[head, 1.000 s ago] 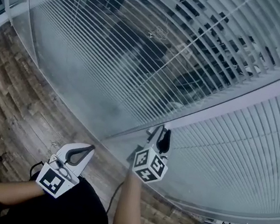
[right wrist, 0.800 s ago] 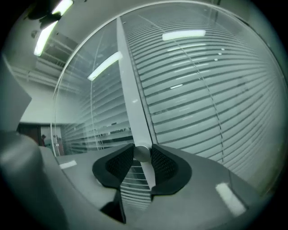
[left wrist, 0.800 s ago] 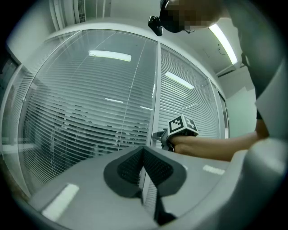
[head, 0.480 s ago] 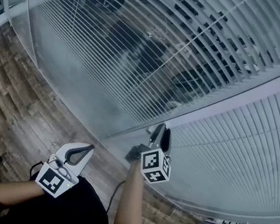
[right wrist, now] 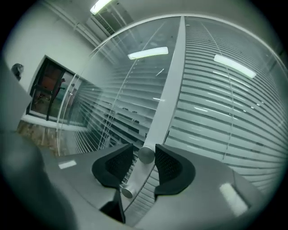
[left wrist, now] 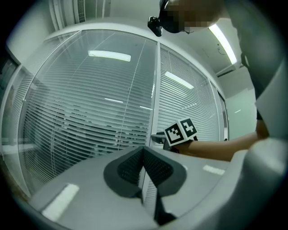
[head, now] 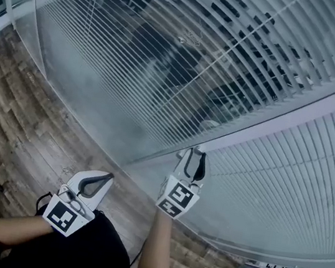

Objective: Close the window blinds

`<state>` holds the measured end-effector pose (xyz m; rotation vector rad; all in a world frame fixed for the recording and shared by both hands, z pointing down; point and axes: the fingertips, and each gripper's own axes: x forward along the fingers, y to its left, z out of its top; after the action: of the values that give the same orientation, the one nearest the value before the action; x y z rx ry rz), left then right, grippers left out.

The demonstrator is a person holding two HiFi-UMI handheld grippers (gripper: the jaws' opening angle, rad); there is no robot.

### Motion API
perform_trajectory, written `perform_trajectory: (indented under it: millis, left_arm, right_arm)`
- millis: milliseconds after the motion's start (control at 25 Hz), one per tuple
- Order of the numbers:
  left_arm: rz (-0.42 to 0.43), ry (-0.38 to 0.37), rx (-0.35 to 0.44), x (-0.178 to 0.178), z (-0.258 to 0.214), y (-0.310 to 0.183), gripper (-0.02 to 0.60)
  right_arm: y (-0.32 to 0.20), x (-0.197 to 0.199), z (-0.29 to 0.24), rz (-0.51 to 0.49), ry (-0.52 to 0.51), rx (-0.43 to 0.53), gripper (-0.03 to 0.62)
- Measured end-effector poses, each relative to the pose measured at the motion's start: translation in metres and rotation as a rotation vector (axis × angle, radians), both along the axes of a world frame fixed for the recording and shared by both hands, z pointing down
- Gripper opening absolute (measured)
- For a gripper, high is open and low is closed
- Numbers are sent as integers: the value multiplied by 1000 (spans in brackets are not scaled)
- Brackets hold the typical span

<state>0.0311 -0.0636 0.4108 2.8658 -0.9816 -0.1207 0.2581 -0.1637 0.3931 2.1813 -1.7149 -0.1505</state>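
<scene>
Head view: left tongs [head: 102,180] low over the wood floor [head: 12,118], right tongs [head: 193,161] at the post between the glassed-in blinds [head: 167,54]. Left gripper view: tongs closed, empty. Right gripper view: tongs have just been opening, loose around the post's round knob [right wrist: 146,155].

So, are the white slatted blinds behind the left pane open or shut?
Open: the blinds show a dark room through their gaps.

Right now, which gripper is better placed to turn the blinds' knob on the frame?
Right. The right gripper has a round metal knob between its jaws, which have just been opening. The left gripper is shut, empty and held back from the frame.
</scene>
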Motion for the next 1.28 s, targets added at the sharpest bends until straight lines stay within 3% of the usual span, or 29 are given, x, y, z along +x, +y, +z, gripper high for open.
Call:
perform_trajectory:
  millis: [240, 400, 1040, 1160, 1280]
  left_arm:
    - [-7, 8, -27, 1, 3, -3, 2]
    - [-5, 11, -19, 2, 1, -2, 0]
    - [-4, 12, -26, 1, 3, -2, 2]
    - [-2, 9, -24, 1, 3, 0, 2]
    - [-3, 13, -25, -1, 3, 2, 2]
  right_arm:
    - [-5, 3, 4, 27, 138, -74, 128]
    - [-3, 7, 3, 38, 119, -51, 121]
    - [2, 25, 1, 46, -664, 241, 121]
    - [2, 26, 2, 46, -757, 262, 123]
    - [3, 26, 2, 33, -755, 255, 127]
